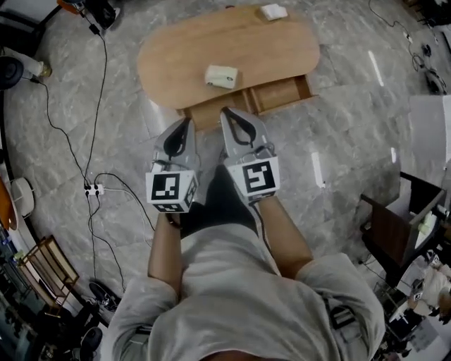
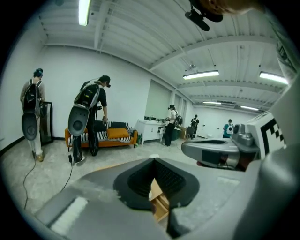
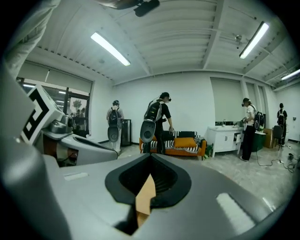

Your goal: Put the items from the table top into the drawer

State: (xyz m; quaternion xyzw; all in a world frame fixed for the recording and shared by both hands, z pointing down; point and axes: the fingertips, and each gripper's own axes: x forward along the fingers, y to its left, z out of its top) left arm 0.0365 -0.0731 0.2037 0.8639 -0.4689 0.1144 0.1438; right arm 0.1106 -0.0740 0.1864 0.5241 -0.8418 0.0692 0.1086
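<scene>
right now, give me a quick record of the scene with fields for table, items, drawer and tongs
table: oval wooden table
items: pale item near the front edge; white item at the far edge
drawer: drawer pulled open under the near edge, nothing seen inside
left tongs: left tongs shut, holding nothing
right tongs: right tongs shut, holding nothing, beside the left

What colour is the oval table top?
The table top is light brown wood grain, best seen in the head view.
</scene>
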